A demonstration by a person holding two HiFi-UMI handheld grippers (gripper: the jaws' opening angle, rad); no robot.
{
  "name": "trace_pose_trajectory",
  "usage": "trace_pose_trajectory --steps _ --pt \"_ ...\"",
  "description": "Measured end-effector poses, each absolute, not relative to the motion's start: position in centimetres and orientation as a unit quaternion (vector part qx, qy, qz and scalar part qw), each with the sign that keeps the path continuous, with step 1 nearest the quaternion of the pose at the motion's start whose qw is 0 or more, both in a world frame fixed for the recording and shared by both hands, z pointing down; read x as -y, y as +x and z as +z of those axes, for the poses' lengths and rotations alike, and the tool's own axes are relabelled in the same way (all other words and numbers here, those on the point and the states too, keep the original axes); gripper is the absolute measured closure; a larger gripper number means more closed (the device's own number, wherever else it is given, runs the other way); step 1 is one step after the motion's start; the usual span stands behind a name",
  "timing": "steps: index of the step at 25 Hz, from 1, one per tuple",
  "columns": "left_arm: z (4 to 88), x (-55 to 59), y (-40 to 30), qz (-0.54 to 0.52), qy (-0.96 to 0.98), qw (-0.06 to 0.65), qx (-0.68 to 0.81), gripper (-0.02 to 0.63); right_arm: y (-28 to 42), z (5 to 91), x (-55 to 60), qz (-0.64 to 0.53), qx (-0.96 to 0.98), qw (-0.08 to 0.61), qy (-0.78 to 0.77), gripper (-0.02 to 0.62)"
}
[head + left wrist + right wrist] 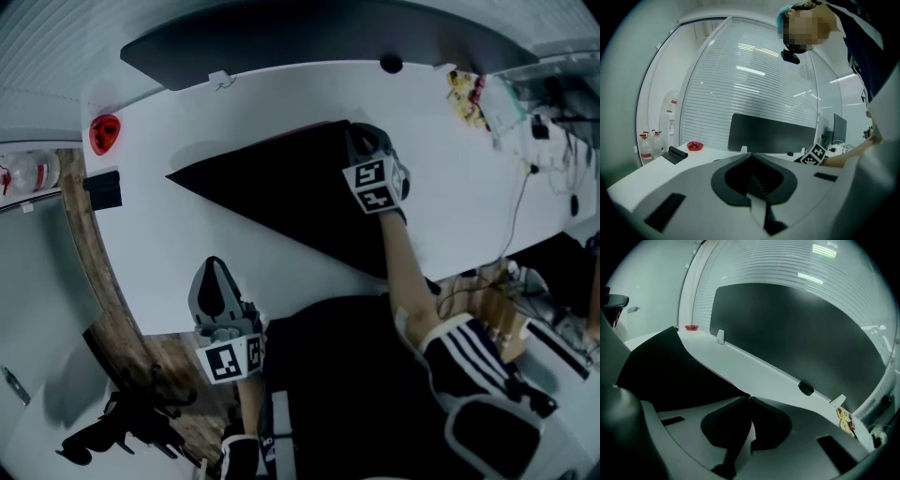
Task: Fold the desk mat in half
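The black desk mat (291,202) lies on the white desk (187,244), one part doubled over so that it shows as a long dark wedge with a reddish edge. My right gripper (361,141) is at the mat's far right corner, shut on the mat's edge. In the right gripper view the mat (665,366) runs straight into the closed jaws of the right gripper (749,397). My left gripper (216,277) hovers at the desk's near edge, left of the mat and apart from it. In its own view the left gripper (751,155) has its jaws together with nothing between them.
A red dish (104,132) and a black roll (101,189) sit at the desk's left end. A dark partition screen (309,37) runs along the back. Cables and small clutter (525,122) crowd the right end. Water bottles (28,171) stand off the desk at the left.
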State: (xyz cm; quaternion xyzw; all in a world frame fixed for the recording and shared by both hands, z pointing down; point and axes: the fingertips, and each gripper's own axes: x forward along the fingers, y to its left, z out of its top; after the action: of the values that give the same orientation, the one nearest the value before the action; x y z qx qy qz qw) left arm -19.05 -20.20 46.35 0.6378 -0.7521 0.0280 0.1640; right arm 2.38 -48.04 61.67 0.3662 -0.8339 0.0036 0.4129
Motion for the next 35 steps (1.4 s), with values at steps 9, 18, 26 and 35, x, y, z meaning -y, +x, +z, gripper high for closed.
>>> trace_pose_trajectory --steps 9,18,26,35 --pt "45.1 19.1 -18.6 0.020 0.639 0.147 0.754 0.603 2.5 61.2 47.7 -0.014 0.832 0.406 0.377 0.453" --pt "43.6 16.9 -18.0 0.020 0.630 0.129 0.766 0.603 1.9 59.1 46.8 -0.009 0.843 0.388 0.372 0.448" --pt "42.7 15.5 -17.5 0.014 0.623 0.116 0.774 0.603 1.3 56.5 46.1 -0.007 0.857 0.351 0.378 0.448" --pt "41.6 14.3 -16.6 0.004 0.623 0.099 0.776 0.603 1.1 54.0 44.6 -0.008 0.870 0.321 0.374 0.481"
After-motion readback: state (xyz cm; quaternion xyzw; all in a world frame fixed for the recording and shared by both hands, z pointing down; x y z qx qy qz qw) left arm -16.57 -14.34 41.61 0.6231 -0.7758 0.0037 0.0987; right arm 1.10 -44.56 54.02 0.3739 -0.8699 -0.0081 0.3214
